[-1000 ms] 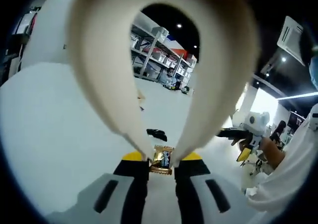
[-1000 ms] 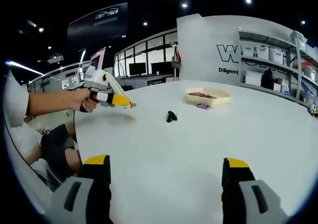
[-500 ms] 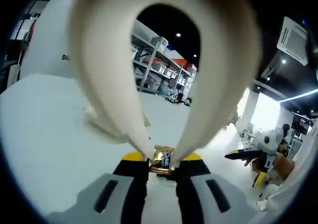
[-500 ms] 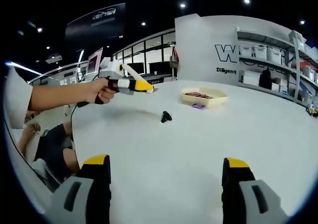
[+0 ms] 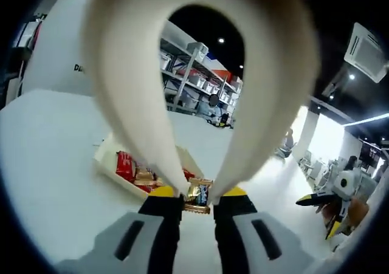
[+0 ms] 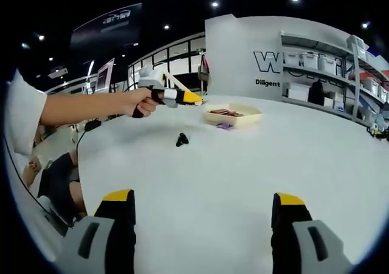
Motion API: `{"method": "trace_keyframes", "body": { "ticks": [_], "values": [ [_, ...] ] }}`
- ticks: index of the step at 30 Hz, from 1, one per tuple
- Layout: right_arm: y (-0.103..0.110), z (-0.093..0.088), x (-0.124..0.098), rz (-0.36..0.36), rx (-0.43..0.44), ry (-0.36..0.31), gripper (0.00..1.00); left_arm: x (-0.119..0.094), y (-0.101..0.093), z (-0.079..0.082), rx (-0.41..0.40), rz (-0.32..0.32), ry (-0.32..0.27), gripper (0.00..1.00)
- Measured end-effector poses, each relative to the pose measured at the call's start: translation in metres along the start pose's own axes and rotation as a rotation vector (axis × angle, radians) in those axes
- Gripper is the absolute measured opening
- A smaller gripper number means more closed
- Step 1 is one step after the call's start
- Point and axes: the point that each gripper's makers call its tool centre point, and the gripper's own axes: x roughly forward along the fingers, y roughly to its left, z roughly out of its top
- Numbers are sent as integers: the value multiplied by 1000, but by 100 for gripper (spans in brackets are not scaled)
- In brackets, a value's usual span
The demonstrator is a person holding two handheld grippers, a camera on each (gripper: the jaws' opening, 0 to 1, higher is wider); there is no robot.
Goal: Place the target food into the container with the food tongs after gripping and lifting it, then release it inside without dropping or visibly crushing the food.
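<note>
Broadly, the white tabletop (image 6: 243, 164) spreads across both views, with shelving of storage bins (image 6: 316, 61) rising past its far edge. In the right gripper view a person's arm (image 6: 79, 109) reaches in from the left, its hand (image 6: 144, 101) wrapped around the left gripper (image 6: 197, 98), which hangs above the tabletop just short of the cream food tray (image 6: 233, 114) standing toward the far edge. In the left gripper view that same tray (image 5: 109, 164) sits right ahead and below, holding red (image 5: 125, 164) and gold (image 5: 144, 177) wrapped snacks. The cream food tongs (image 5: 200, 104) arch large through this view, their two arms squeezed together by the left gripper (image 5: 197, 200) and their tips pinched on a small gold-wrapped candy (image 5: 198, 195), held in the air just before the tray's near rim. The right gripper (image 6: 203, 210) hovers low over the tabletop's near part with its yellow-tipped jaws wide apart and nothing between them. A small black object (image 6: 181, 140) lies on the tabletop between the right gripper and the tray.
</note>
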Motion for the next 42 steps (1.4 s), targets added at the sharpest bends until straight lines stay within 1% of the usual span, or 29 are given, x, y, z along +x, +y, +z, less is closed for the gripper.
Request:
{"method": "trace_keyframes", "body": {
  "ticks": [1,2,3,5,7,8,9,10,11,14,17,18,19,21,22,23,25,28,31,32,33,34,35,36,37,38,39,40,42],
  "values": [
    [-2,0,0,-1,4,-2,91,5,-4,7,-1,-44,-41,17],
    [-3,-1,1,-3,9,1,91,8,-3,9,19,-49,-49,17],
    [-5,-2,1,-6,8,6,91,11,0,10,22,-34,-48,18],
    [-9,-3,2,-13,8,12,91,19,4,12,-7,-32,-47,18],
    [-11,-3,2,-14,11,15,91,25,10,10,-23,-3,-28,18],
    [-12,-3,2,-17,9,16,91,28,11,8,-73,2,-18,18],
    [-13,-3,3,-19,8,17,91,32,15,11,-75,9,-35,18],
    [-14,-4,3,-20,8,20,91,35,15,11,-57,4,-29,18],
    [-15,-4,4,-20,8,20,91,37,17,9,-33,19,-20,18],
    [-16,-3,4,-20,10,19,91,46,18,12,-55,23,-26,18],
    [-18,-2,4,-30,8,13,91,50,17,11,-11,26,-16,18],
    [-19,-2,4,-30,10,13,91,51,21,11,34,50,-7,18],
    [-19,-1,4,-30,8,13,91,53,24,12,52,70,-11,18],
    [-20,0,3,-34,3,12,91,54,27,11,109,89,-6,17],
    [-20,1,3,-35,2,10,91,56,25,12,158,81,-10,17],
    [-20,2,3,-36,2,9,91,57,26,12,170,87,-18,17],
    [-20,2,2,-37,1,7,91,58,27,8,157,101,3,16],
    [-21,2,2,-39,-1,7,91,60,28,9,208,99,9,16],
    [-22,3,2,-44,0,6,91,61,31,10,211,115,15,16],
    [-22,3,2,-45,-2,5,91,62,26,7,224,77,29,16],
    [-23,2,2,-47,-7,9,91,57,39,13,320,174,21,16],
    [-23,2,2,-49,-12,14,91,59,34,11,354,147,25,17],
    [-24,0,1,-58,-22,21,91,63,20,2,289,54,39,17],
    [-24,-1,1,-60,-25,24,91,59,33,6,312,156,26,17],
    [-24,-1,0,-58,-25,24,91,62,27,6,332,105,26,17],
    [-24,-1,0,-57,-18,23,91,62,25,6,319,94,25,17],
    [-24,-1,0,-57,-13,21,92,61,28,6,329,121,25,18],
    [-25,-1,0,-56,-13,20,92,62,24,7,348,105,22,18],
    [-25,-1,0,-58,-15,19,92,63,22,7,358,109,15,19]
  ]
}}
